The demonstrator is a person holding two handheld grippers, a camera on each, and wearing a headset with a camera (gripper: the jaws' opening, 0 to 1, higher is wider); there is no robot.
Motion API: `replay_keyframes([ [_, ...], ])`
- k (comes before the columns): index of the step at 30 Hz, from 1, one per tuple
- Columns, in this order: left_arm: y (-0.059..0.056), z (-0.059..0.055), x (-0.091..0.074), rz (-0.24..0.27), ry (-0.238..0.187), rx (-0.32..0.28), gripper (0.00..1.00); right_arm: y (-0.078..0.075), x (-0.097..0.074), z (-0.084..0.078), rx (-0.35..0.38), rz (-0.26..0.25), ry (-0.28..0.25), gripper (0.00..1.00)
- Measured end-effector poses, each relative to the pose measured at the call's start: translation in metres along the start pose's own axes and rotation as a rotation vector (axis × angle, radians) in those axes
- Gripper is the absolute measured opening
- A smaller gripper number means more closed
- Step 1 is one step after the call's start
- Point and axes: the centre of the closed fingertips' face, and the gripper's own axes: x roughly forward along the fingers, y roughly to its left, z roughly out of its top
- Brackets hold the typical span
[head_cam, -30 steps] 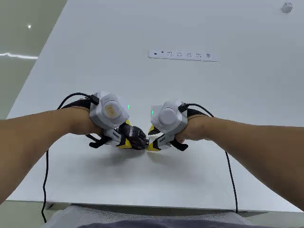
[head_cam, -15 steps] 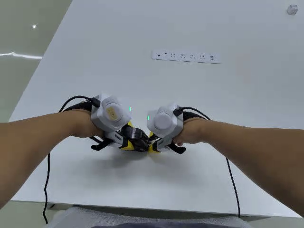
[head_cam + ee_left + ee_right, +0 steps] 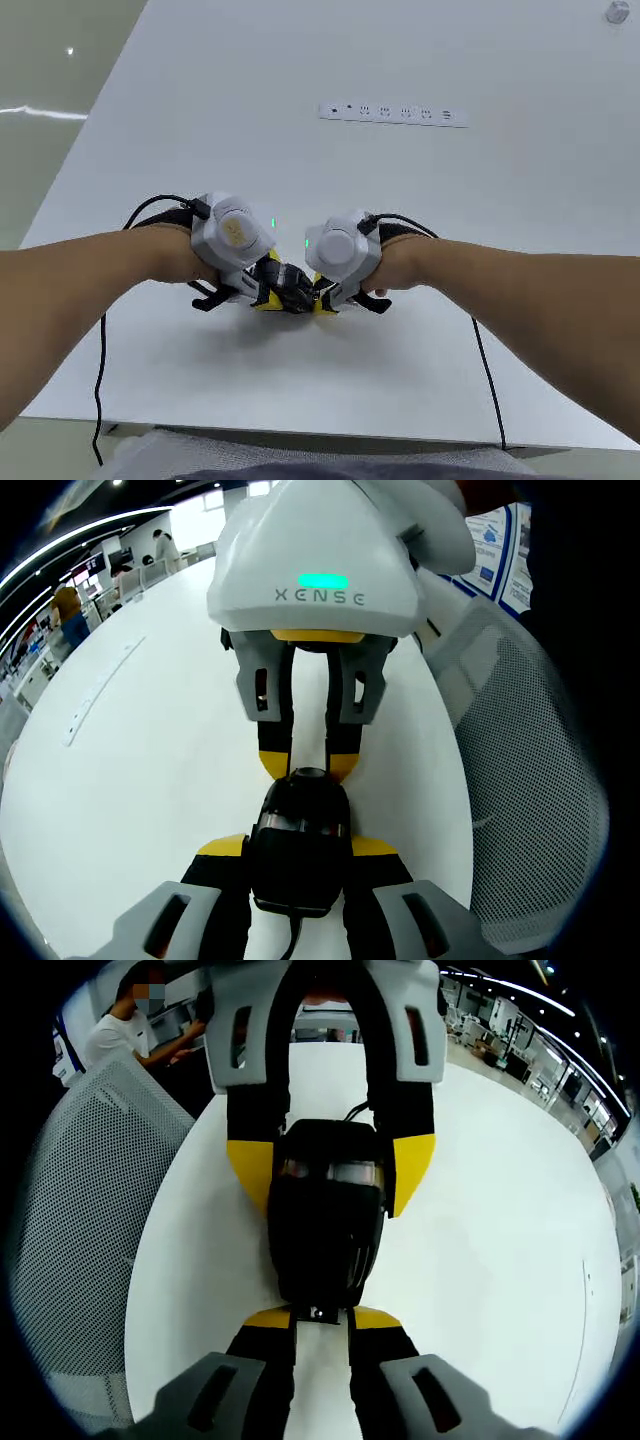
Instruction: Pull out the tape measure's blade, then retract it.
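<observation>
A black tape measure (image 3: 291, 288) hangs just above the white table (image 3: 420, 180), between my two grippers. My left gripper (image 3: 266, 293) is shut on its body, with the yellow pads on either side of the case (image 3: 300, 850). My right gripper (image 3: 321, 299) faces it nose to nose. In the right gripper view the right gripper (image 3: 320, 1318) is pinched on the small metal hook of the blade, right at the mouth of the case (image 3: 328, 1210). Almost no blade shows between the hook and the case.
A white power strip (image 3: 392, 114) lies further back on the table, and a small round object (image 3: 617, 12) sits at the far right corner. Black cables (image 3: 485, 370) trail from both grippers over the near edge. A mesh chair (image 3: 520, 780) stands beside the table.
My right gripper has come left toward the tape measure, closing the short gap, so the hook now sits at the case. The left gripper has stayed put.
</observation>
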Motion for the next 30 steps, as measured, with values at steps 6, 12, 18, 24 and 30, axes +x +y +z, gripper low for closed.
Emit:
replay_keyframes([
  [6, -0.0002, 0.0001, 0.0000, -0.001, -0.002, -0.001, 0.32, 0.0012, -0.0006, -0.0008, -0.037, 0.005, 0.005, 0.20],
  [12, 0.0004, -0.0002, 0.0004, 0.004, 0.000, -0.008, 0.32, -0.0018, 0.0004, -0.0001, 0.078, -0.008, -0.002, 0.19],
  [18, 0.0002, -0.0002, 0.0004, 0.006, -0.007, -0.014, 0.32, -0.0009, 0.0016, 0.0011, 0.071, -0.029, 0.020, 0.19],
  [24, 0.0001, -0.0012, 0.0000, 0.005, 0.000, -0.009, 0.32, -0.0014, 0.0002, -0.0027, 0.156, -0.030, 0.013, 0.13],
  [30, -0.0001, -0.0013, -0.0001, 0.014, -0.005, -0.015, 0.32, -0.0006, 0.0011, -0.0026, 0.137, -0.024, 0.023, 0.12],
])
